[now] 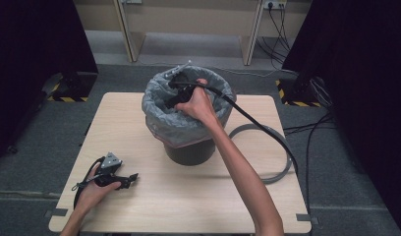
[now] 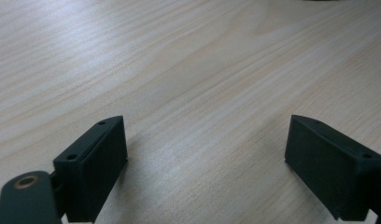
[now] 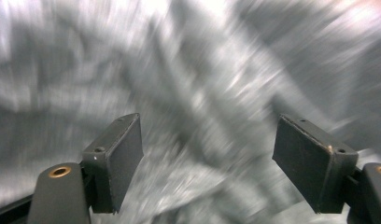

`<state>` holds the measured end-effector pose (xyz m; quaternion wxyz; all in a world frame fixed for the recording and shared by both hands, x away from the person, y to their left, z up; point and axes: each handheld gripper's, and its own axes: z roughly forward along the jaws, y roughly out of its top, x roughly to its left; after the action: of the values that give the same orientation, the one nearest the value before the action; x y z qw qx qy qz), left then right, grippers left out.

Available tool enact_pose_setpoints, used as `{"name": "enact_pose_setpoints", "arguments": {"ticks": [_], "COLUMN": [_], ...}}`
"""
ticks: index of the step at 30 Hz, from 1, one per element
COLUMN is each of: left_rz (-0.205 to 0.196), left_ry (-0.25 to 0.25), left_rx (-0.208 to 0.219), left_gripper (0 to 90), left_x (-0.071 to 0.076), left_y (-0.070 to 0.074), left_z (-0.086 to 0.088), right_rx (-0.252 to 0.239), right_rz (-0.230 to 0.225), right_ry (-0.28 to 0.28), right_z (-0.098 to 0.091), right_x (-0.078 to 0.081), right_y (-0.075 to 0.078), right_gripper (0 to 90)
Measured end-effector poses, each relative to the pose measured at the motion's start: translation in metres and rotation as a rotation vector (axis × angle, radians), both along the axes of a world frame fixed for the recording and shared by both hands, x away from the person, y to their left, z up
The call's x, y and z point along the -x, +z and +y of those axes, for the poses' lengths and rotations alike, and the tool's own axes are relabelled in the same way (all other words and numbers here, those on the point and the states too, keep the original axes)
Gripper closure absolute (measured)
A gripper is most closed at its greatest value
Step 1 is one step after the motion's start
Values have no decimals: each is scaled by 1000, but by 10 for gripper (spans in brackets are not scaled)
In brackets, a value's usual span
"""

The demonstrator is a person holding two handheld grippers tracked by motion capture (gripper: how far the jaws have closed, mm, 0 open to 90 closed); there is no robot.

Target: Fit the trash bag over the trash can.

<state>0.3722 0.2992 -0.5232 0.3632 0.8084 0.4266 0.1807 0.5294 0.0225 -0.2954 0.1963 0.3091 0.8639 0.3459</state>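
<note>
- Your forearms come in from the bottom edge of the high view, nearest the camera; the right one runs up the middle of the frame to the bin, and the left one stops at lower left.
- Grey carpet floor (image 1: 31,147) fills the room around the table, with dark curtains (image 1: 365,98) down both sides of the frame and pale wooden furniture legs (image 1: 127,34) along the top edge.
- Your light wood table (image 1: 188,201) takes up the centre and bottom of the high view; its grain shows close up in the left gripper view (image 2: 188,70).
- Standing upper centre on the table is the dark bin (image 1: 189,150), lined with a grey plastic bag (image 1: 161,115) whose edge is folded out over the rim.
- A grey ring (image 1: 282,162) lies flat on the table just right of the bin.
- Your right gripper (image 1: 176,93) is inside the mouth of the bin, its black cable (image 1: 257,123) trailing over the rim to the right. In the right gripper view (image 3: 207,154) its jaws stand wide apart and released, nothing between them, with the blurred grey bag behind.
- Your left gripper (image 1: 132,178) rests on the table at lower left, well apart from the bin. In the left gripper view (image 2: 207,154) its jaws are spread wide over bare wood, holding nothing.
- Yellow-and-black hazard tape (image 1: 66,98) marks the floor at mid left and mid right.
- Wall sockets (image 1: 274,5) sit at the top right; no readable writing or brand shows anywhere.
</note>
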Motion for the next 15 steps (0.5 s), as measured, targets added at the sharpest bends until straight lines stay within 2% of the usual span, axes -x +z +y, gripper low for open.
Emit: {"name": "enact_pose_setpoints", "arguments": {"ticks": [3, 5, 6, 10, 12, 15], "left_rz": [0, 0, 0, 0, 0, 0], "left_ry": [0, 0, 0, 0, 0, -1], "left_rx": [0, -1, 0, 0, 0, -1], "left_gripper": [120, 120, 120, 120, 120, 120], "left_x": [0, 0, 0, 0, 0, 0], "left_y": [0, 0, 0, 0, 0, 0], "left_z": [0, 0, 0, 0, 0, 0], "right_rx": [-83, -94, -83, 23, 51, 84], "right_rz": [-75, -96, -91, -29, -3, 84], "right_ry": [-57, -98, -113, -147, -146, -135], "right_z": [-8, -13, -15, -16, -15, -17], "right_x": [-4, -11, -14, -26, -29, -33], "right_y": [13, 16, 16, 4, -4, -17], "right_gripper": [229, 214, 210, 181, 201, 200]}}
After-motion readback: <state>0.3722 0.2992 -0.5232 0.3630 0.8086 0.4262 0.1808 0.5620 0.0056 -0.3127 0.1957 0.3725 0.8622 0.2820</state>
